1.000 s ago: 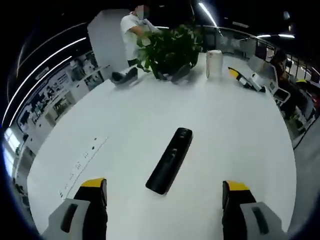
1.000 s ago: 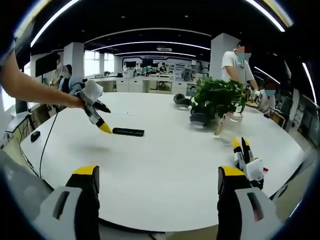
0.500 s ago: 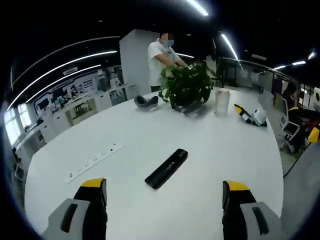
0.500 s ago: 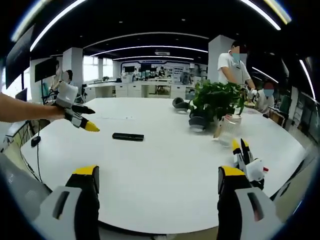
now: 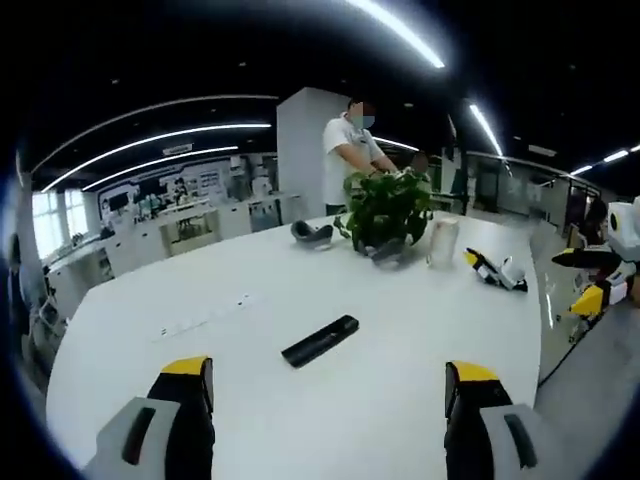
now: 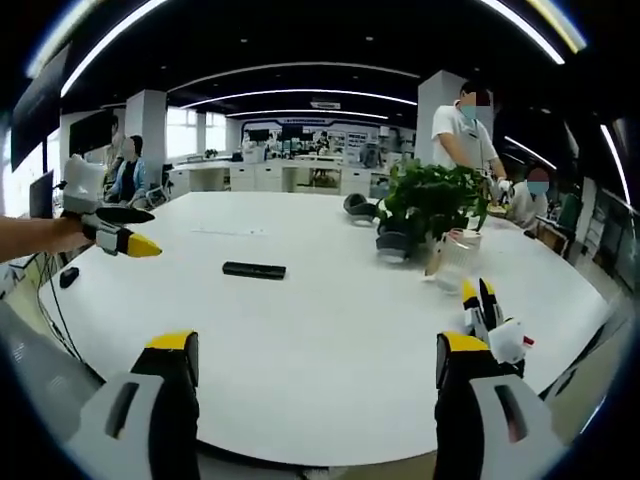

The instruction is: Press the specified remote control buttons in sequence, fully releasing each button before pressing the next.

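Both pairs of fingers are wide apart and hold nothing. The left gripper (image 5: 320, 400) is nearer the slim black plastic remote control (image 5: 320, 341), lying mid white round counter (image 5: 400, 400), long axis slanting right.

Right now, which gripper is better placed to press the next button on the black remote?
Probably the left gripper. It hangs at the table edge nearer the black remote, jaws open and aimed toward it. The right gripper sits farther back, with more bare table between.
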The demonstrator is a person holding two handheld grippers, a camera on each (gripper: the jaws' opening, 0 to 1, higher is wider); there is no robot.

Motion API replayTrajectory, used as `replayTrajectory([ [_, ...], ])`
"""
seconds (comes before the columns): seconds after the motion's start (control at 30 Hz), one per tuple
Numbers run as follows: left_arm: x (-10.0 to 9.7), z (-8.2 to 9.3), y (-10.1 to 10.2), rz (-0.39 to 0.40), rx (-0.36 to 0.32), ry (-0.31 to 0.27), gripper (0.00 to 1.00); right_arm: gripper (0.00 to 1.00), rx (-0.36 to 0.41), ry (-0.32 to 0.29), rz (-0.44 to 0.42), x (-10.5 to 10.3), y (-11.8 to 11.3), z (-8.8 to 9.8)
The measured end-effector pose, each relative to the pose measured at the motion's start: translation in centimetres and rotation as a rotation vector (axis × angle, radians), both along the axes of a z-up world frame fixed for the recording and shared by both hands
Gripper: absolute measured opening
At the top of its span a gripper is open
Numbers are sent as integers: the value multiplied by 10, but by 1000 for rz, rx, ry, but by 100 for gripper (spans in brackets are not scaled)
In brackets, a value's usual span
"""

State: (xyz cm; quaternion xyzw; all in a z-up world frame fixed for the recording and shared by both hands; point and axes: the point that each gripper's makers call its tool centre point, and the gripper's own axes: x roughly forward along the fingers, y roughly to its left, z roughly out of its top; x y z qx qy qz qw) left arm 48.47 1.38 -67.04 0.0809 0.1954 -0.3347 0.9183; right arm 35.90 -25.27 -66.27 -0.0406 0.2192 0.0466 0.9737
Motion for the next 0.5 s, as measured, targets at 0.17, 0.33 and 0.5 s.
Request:
replayTrajectory([
  [0.17,-27,3,6,14,13,-26,100,100,-27,13,11,0,2,-2],
  [0.33,-52,8,16,62,-40,-8,100,100,-36,19,20,-1,3,-3],
  [0.5,-79,16,33,124,-63,-17,100,100,-38,9,13,-1,1,-1],
])
